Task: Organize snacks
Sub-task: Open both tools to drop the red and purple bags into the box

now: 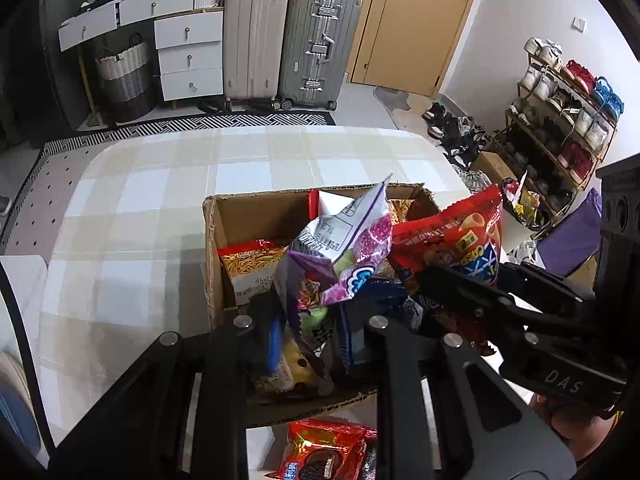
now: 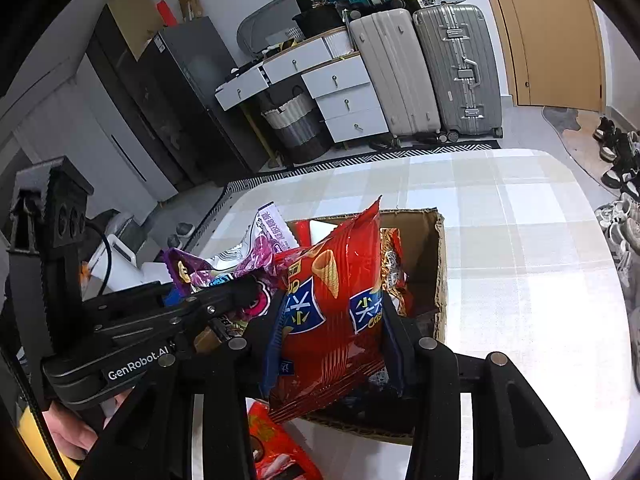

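An open cardboard box stands on the checked table with several snack bags inside, among them an orange-and-white bag. My left gripper is shut on a purple snack bag, held upright over the box. In the right wrist view, my right gripper is shut on a red bag of cone snacks above the same box. The two bags hang side by side, the purple bag on the left. Each gripper shows in the other's view: the right gripper and the left gripper.
A red cookie pack lies on the table just in front of the box. Beyond the table are white drawers, two suitcases and a door. A shoe rack stands at the right. A hand shows under each gripper.
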Tool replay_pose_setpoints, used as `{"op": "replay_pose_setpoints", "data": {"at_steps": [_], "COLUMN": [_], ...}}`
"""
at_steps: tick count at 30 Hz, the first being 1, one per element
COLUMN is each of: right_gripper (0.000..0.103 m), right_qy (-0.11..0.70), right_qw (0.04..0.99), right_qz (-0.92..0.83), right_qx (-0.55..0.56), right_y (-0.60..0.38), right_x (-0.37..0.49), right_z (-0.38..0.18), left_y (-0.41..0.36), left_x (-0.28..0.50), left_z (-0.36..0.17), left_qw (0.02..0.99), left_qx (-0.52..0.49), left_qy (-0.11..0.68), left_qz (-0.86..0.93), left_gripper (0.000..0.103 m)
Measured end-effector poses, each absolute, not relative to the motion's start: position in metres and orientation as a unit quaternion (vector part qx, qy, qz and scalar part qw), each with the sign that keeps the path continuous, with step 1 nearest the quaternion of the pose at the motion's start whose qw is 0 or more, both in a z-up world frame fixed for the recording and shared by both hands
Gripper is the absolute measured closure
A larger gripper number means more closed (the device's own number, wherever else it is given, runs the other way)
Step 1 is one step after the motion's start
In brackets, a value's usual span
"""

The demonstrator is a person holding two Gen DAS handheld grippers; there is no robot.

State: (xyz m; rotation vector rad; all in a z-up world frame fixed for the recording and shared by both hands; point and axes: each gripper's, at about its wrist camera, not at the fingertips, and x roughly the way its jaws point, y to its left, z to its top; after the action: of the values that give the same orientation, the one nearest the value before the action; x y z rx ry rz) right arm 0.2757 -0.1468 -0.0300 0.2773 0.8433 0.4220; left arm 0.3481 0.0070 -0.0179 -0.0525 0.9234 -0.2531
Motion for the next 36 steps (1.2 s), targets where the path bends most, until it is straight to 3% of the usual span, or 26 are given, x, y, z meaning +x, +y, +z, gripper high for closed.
{"op": "replay_pose_setpoints", "data": {"at_steps": [5,7,11,36], "right_gripper": [0.06,0.06,0.06,0.055], "right_qy": [0.406,0.406,0.411,0.378], "right_qw": [0.883,0.883,0.881,0.902], "right_qz": [0.2,0.202,0.206,0.179], "right_qx": [0.123,0.12,0.109,0.106], "right_y": [-0.144,-0.143,-0.138,-0.149], "right_x": [0.275,0.273,0.272,0.255], "right_z": [-0.031,-0.031,-0.033,-0.008], "left_y": [0.01,0.013,0.017,0.029], "left_x": [0.347,0.345,0.338,0.307], "left_z": [-0.02,-0.02,-0.015,0.008], "left_qw": [0.884,0.882,0.888,0.896], "left_qx": [-0.027,-0.024,-0.024,-0.021], "left_qy": [0.451,0.455,0.443,0.432], "left_qz": [-0.125,-0.116,-0.119,-0.103], "left_gripper": [0.083,0.076,0.039,0.037]}}
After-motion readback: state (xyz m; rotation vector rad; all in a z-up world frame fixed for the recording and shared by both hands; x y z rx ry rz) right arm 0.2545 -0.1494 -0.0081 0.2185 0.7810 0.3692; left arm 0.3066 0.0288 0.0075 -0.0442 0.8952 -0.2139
